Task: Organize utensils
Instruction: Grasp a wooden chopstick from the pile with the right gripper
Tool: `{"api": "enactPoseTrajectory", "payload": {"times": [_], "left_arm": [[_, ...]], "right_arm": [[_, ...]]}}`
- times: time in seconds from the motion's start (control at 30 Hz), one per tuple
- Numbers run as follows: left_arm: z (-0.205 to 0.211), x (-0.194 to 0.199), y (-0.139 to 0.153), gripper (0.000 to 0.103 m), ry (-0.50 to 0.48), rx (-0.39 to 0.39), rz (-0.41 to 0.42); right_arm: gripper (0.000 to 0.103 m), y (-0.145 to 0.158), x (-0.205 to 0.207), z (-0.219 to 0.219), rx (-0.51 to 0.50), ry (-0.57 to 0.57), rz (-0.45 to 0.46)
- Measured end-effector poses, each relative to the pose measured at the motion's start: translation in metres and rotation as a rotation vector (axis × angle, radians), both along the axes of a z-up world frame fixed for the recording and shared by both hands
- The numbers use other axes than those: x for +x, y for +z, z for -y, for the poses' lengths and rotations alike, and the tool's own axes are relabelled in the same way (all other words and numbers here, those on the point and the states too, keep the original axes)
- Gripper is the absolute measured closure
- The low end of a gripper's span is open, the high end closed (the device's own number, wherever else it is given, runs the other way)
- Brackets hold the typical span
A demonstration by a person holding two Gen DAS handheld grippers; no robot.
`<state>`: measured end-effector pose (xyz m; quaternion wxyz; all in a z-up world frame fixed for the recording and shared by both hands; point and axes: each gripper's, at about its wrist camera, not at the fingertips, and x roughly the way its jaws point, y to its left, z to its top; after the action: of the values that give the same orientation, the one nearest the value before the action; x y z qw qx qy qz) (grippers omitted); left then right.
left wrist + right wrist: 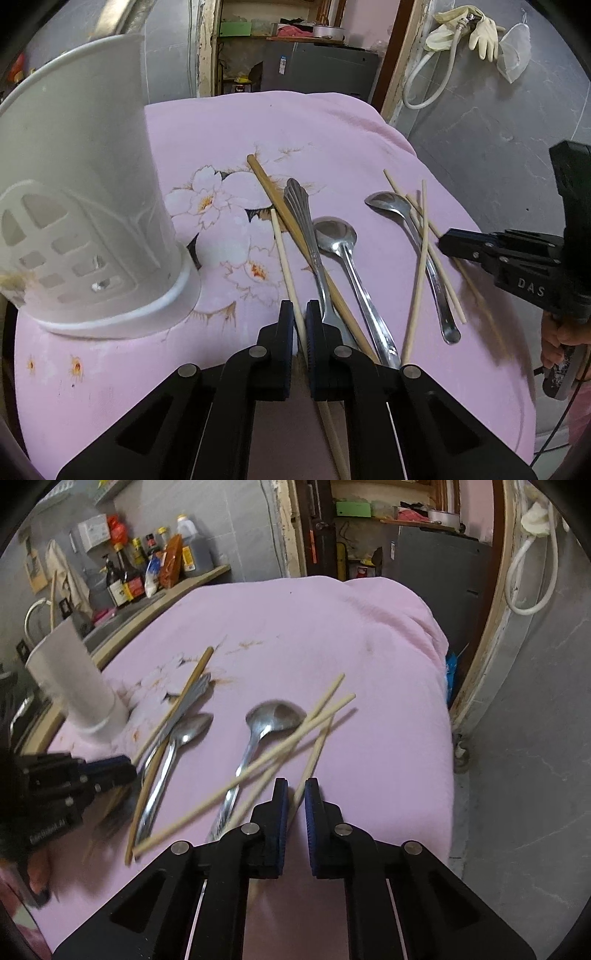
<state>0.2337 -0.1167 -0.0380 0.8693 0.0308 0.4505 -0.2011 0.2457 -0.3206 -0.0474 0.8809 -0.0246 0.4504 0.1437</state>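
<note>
**Both hand-held grippers pinched on chopsticks**

My left hand-held gripper (299,314) is pressed together on a pale chopstick (284,254), which runs up and away from the pads toward the flower print on the cloth. My right hand-held gripper (296,794) has likewise closed on a second pale chopstick (314,753), the one lying farthest right in the loose pile, its shaft passing between the blue pads.

The remaining utensils lie scattered on the pink cloth (314,129) that covers the table. Just right of my left chopstick a darker wooden chopstick (280,199) slants across a steel handle with a scalloped end (297,195), and beside those lies a large spoon (334,230), bowl up and pointing away from me. Farther right a second spoon (388,203) lies under a few crossed pale chopsticks (421,258) (their far ends fan out, their near ends overlap the spoon handle).

At the far left of the cloth stands the white utensil holder (85,206), upright, with slotted openings low on its wall, well apart from the pile. In the right wrist view a shelf behind it carries bottles and sauce packets (147,568). On the grey wall to the right hang rubber gloves (469,29) and a white hose (432,77). My own fingers (557,339) show at the right edge, wrapped round the right gripper's handle.
</note>
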Motion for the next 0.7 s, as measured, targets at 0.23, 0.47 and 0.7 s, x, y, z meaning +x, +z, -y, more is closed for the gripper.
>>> {"api": "enactPoseTrajectory", "payload": {"times": [0.23,0.47,0.7], "left_arm": [[-0.005,-0.01,0.002,0.098,-0.019,0.012,-0.02],[0.001,0.007,0.002,0.098,-0.019,0.009,-0.069],[0.01,0.013,0.001,0.098,-0.004,0.033,-0.095]], "right_arm": [[0.097,0.001,-0.011,0.007,-0.018,-0.021,-0.033],[0.095,-0.001,0.011,0.003,-0.01,-0.087,-0.055],[0.098,-0.001,0.017,0.005,0.009,-0.134,-0.089]]}}
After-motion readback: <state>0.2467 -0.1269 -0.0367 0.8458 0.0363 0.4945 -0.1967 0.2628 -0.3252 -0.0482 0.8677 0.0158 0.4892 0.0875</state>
